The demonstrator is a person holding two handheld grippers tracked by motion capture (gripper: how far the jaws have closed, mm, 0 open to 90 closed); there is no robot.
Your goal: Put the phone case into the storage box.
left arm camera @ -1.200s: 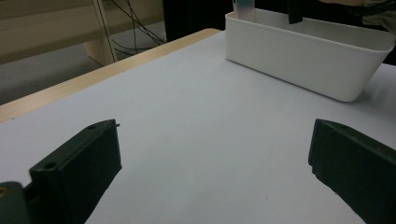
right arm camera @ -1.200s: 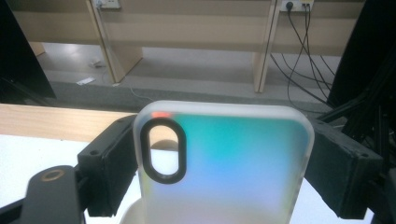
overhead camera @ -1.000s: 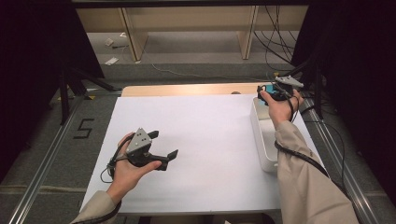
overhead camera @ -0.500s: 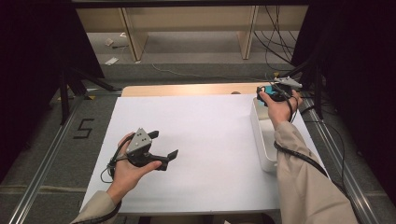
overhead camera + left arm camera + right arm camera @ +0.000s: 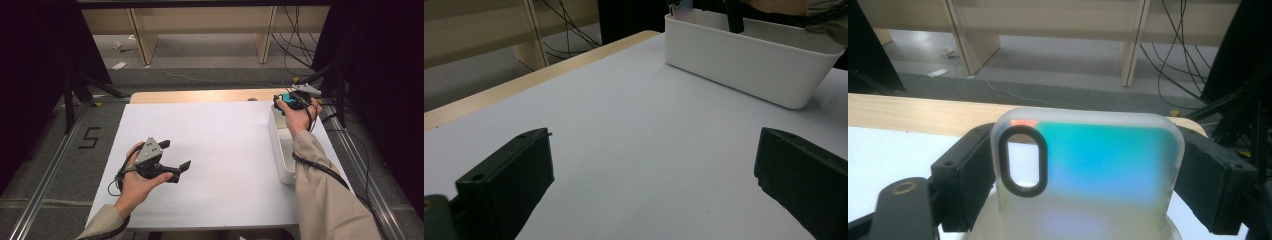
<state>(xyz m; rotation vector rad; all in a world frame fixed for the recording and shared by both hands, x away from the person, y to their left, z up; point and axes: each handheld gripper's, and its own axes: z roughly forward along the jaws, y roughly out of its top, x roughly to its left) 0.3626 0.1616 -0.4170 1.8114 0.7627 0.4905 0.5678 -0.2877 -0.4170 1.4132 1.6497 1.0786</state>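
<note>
A wide white sheet (image 5: 225, 150) covers the pale wooden worktop (image 5: 200, 96), whose bare edge shows as a strip along the far side, in the upper middle of the high view. At the lower left of that view the person's left hand (image 5: 137, 182) holds the left claw (image 5: 175, 155) low over the sheet, its two black jaws spread wide and released with nothing between them. The left gripper view shows the same gap, with bare white sheet between the jaws.

At the right edge of the sheet stands a long white rectangular plastic bin (image 5: 280, 150); it appears at the upper right of the left gripper view (image 5: 744, 60). The right hand (image 5: 295, 117) holds the right claw (image 5: 286, 100) above the bin's far end, in the upper right of the high view. This claw is clenched on a translucent frosted phone case with a teal-to-white tint and a black oval camera cut-out (image 5: 1088, 170); in the right gripper view the case stands upright at the centre, a black jaw pressing each side, with the bin's white rim just below it.
</note>
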